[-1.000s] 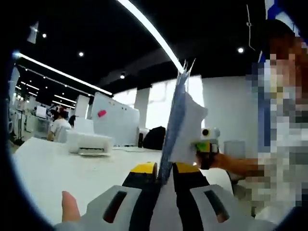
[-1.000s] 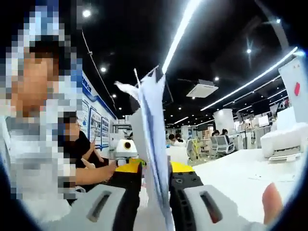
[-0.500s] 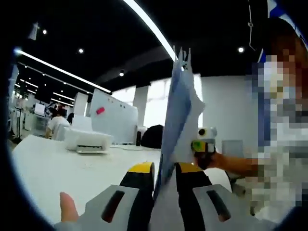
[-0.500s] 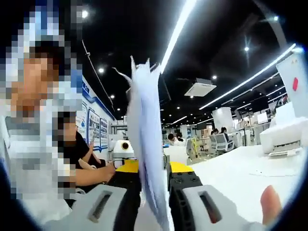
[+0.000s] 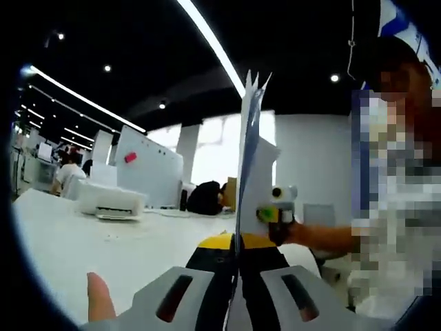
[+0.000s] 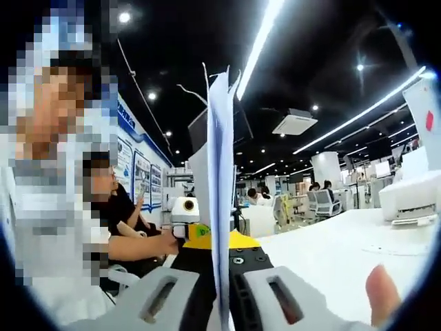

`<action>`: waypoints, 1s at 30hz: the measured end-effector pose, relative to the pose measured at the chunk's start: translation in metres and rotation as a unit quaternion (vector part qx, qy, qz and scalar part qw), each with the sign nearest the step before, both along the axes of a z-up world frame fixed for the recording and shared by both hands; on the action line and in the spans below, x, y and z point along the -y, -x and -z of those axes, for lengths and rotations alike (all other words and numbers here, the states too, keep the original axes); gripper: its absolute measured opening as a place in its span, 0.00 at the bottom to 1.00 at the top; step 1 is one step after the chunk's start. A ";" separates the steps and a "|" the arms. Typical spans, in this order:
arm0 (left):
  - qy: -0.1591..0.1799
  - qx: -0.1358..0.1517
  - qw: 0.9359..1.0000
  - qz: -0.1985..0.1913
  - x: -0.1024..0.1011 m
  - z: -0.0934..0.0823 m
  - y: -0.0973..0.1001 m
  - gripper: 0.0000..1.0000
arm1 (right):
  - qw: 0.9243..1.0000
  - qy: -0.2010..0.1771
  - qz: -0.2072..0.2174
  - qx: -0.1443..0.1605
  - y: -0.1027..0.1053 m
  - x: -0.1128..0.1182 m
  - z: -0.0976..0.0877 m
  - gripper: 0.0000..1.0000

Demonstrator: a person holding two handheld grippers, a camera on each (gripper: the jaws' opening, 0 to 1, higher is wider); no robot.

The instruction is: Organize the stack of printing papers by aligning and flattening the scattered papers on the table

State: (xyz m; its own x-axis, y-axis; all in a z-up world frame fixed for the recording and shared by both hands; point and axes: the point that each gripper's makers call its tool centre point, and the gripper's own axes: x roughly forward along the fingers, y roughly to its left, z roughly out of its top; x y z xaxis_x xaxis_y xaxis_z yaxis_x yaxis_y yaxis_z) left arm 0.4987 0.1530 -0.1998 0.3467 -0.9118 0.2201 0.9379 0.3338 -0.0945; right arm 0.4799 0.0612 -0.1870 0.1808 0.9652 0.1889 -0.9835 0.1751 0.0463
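Left gripper [image 5: 236, 265]: lower centre of the left gripper view; pressed together on the paper stack [image 5: 249, 162], pinching its lower edge.
Paper stack, left gripper view: upright at frame centre, raised above the tabletop [image 5: 76, 245]; seen edge-on as a narrow sheaf with a few uneven corners at the top.
Right gripper [image 6: 219, 276]: lower centre of the right gripper view; pinching the same stack [image 6: 220, 179] from the opposite end. Also visible right of centre in the left gripper view [image 5: 275, 215].
Change from 1.0 s ago: sheets were fanned and splayed between wider-set jaws; now drawn into a thin, near-vertical sheaf, with both jaw pairs set closer together.
Change from 0.5 s ago: bulge on the stack's side mostly gone; background shifted slightly, indicating camera motion.
Meaning for task: judged as alignment largely achieved; top corners remain ragged, and flattening on the tabletop not yet done.
Printer: white unit [image 5: 110, 202] at left of the left gripper view, resting on the tabletop, well apart from the stack.
Risk: loose top sheets likely to slip if the pinch relaxes.
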 end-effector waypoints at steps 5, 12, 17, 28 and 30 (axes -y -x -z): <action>-0.020 0.010 0.999 -0.026 -0.003 -0.002 -0.002 0.19 | 0.999 0.032 0.007 0.010 0.002 0.005 -0.004 0.00; -0.065 0.056 0.996 -0.013 -0.001 -0.051 0.001 0.37 | 0.993 0.109 -0.042 0.018 0.017 0.013 -0.034 0.00; -0.085 0.043 0.995 0.037 0.019 -0.071 0.009 0.26 | 0.990 0.128 -0.050 0.011 0.019 0.008 -0.049 0.00; 0.032 0.066 0.995 0.066 0.018 -0.114 0.032 0.05 | 0.998 0.045 -0.024 0.043 0.024 0.011 -0.047 0.25; 0.055 0.070 0.994 0.065 0.012 -0.129 0.031 0.05 | 0.999 0.004 -0.004 0.041 0.020 0.017 -0.038 0.23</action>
